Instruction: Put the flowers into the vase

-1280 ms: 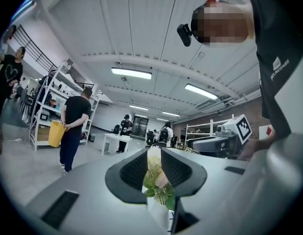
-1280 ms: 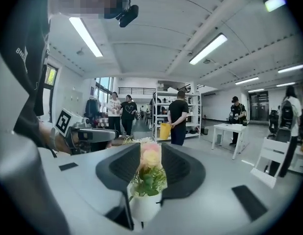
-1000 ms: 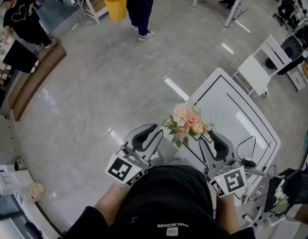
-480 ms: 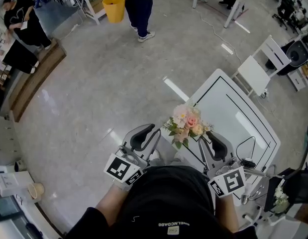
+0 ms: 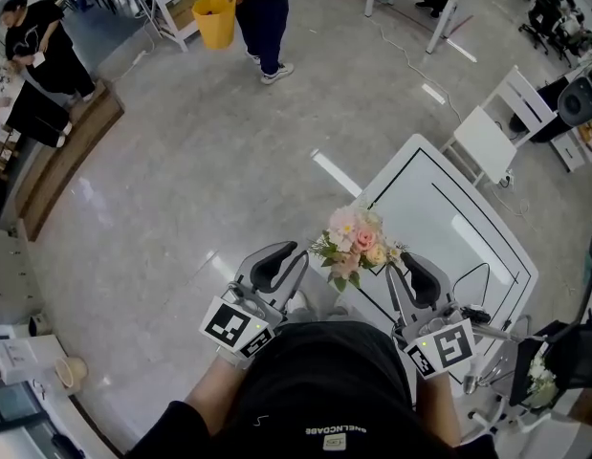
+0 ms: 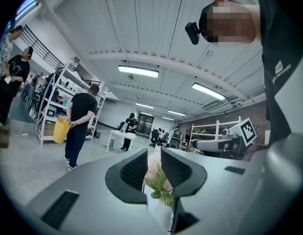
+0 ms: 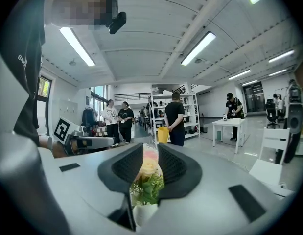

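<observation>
Pink and cream flowers (image 5: 358,237) upright in a white vase (image 7: 143,214).

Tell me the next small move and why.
Probably ease the left gripper and the right gripper back. The flowers already appear to stand in the white vase, and neither gripper holds anything: the right fingers have just been closing, yet the flowers show only beyond the gap.

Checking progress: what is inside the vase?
A pink and cream bouquet stands in the white vase; its stems below the rim are hidden by the vase wall.
</observation>
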`<action>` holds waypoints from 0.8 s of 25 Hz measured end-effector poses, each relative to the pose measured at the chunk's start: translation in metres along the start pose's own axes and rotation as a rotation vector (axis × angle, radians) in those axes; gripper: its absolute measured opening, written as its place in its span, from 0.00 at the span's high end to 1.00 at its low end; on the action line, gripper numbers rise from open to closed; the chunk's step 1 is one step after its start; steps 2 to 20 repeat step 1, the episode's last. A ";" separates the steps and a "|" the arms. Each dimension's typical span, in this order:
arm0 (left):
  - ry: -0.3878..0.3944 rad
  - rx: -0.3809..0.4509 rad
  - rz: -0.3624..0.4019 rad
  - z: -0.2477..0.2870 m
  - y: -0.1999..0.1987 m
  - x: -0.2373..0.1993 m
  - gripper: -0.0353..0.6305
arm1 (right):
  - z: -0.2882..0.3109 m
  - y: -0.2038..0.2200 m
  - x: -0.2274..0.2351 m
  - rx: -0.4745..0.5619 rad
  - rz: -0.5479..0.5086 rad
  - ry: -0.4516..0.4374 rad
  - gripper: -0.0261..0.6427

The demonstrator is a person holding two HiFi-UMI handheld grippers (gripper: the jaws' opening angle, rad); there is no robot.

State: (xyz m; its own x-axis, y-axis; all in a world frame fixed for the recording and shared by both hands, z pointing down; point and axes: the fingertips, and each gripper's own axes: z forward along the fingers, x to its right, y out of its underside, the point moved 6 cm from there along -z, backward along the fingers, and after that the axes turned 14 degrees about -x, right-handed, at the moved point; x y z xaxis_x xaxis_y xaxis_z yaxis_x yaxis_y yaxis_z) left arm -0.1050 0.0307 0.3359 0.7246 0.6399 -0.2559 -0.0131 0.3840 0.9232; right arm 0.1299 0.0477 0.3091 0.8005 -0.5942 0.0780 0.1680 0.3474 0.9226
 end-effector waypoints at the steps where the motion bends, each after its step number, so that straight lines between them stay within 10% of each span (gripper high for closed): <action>1: 0.001 -0.003 -0.001 0.000 0.000 0.000 0.82 | -0.001 0.000 0.001 -0.001 0.008 0.002 0.81; 20: 0.001 -0.003 -0.001 0.000 0.000 0.000 0.82 | -0.001 0.000 0.001 -0.001 0.008 0.002 0.81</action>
